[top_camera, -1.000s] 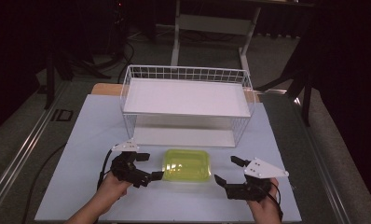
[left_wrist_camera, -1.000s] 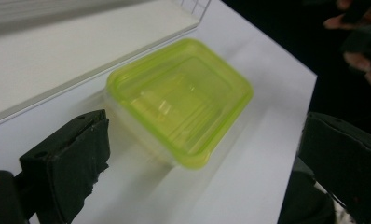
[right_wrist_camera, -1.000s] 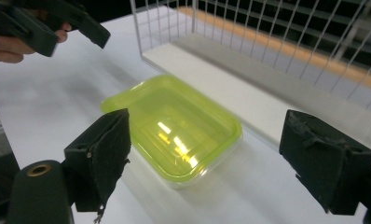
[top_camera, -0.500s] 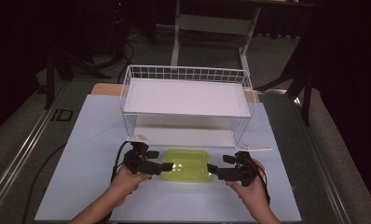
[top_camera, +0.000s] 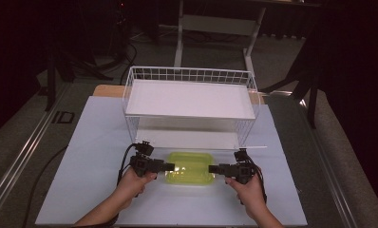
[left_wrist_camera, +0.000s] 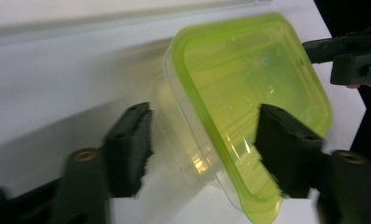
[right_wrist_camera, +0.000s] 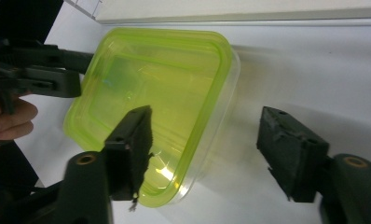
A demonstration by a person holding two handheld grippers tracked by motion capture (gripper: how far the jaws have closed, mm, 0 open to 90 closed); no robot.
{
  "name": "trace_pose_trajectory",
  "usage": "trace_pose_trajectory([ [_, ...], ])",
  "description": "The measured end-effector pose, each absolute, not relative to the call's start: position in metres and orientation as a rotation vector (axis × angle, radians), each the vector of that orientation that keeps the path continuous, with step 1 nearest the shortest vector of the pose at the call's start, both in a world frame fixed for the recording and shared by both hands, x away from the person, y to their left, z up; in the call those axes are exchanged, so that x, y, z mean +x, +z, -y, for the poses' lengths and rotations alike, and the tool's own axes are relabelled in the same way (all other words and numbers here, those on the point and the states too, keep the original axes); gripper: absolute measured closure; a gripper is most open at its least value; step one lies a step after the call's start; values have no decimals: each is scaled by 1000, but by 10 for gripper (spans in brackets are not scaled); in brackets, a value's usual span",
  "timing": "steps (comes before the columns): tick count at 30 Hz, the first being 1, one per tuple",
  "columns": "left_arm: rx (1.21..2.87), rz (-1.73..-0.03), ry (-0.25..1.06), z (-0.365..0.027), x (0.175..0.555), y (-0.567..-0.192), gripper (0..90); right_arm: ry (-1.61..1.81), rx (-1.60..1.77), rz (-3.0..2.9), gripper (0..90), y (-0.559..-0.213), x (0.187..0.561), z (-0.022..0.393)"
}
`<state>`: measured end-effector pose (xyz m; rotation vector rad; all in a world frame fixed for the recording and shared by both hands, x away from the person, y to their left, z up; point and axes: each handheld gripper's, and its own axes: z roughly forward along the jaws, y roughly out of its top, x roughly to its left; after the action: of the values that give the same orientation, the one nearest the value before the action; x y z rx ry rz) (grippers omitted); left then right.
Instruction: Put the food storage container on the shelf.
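While both tools, left (top_camera: 170, 166) and right (top_camera: 214, 168), gape wide astride the box's (top_camera: 189, 167) ends near the surface's front edge, close them evenly on its rim before lifting.

We see the lidded container (top_camera: 189, 168) lying on the desk (top_camera: 92, 142), near our edge and about midway across. Directly behind it stands the wire rack (top_camera: 189, 107), whose upper shelf (top_camera: 189, 98) sits above a lower shelf (top_camera: 184, 139) close to the desk top; the container lies just in front of that lower shelf. The left tool (top_camera: 170, 166) is at the container's left end and the right tool (top_camera: 212, 169) at its right end, facing each other across it. In each tool's own view, its parted jaws straddle the near rim of the container, one over the lid and one outside the wall.
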<state>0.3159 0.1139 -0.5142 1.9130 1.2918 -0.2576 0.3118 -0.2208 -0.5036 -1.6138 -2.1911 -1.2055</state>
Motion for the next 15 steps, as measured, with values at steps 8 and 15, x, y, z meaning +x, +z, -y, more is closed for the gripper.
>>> trace_pose_trajectory([
  [8, 1902, -1301, -278, -112, 313, -517, 625, -1175, -1615, 2160, 666, -508, 312, 220],
  [15, 1908, -1293, -243, -111, 309, -513, 707, -1169, -1601, 2148, 731, -511, 310, 218],
])
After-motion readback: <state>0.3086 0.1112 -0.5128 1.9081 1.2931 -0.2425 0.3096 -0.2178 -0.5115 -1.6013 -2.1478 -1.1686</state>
